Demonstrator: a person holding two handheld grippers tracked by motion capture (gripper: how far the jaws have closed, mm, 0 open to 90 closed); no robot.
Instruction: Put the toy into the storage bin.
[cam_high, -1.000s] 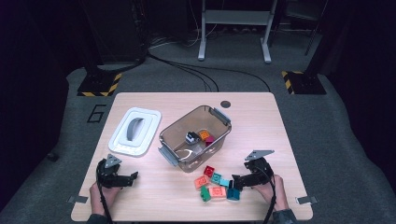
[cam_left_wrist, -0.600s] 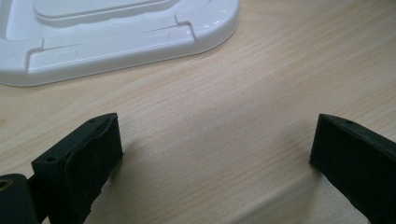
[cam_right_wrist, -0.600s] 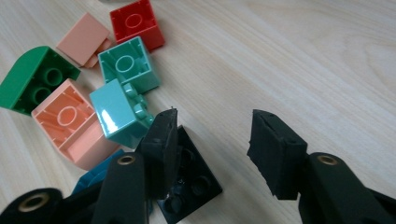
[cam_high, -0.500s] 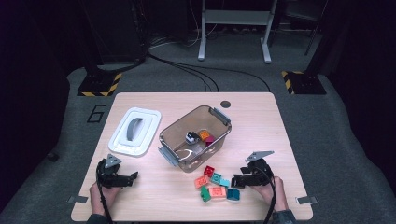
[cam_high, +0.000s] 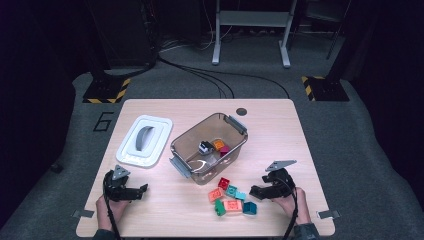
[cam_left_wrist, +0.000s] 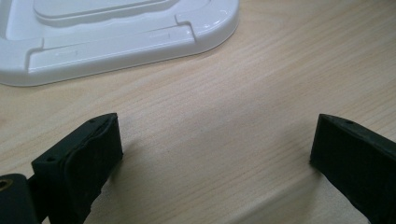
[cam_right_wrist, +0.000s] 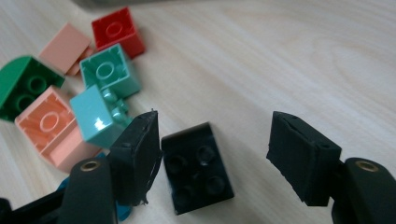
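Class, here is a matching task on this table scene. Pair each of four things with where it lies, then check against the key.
Things:
1. white lid
2. black brick
3. red brick
4. clear box

Places:
A. between the jaws of the right gripper, on the table
B. middle of the table, with a few bricks inside
C. on the table by the left gripper, left of the box
D. in the loose pile, on the side nearest the box

Pairs: 1-C, 2-A, 3-D, 4-B
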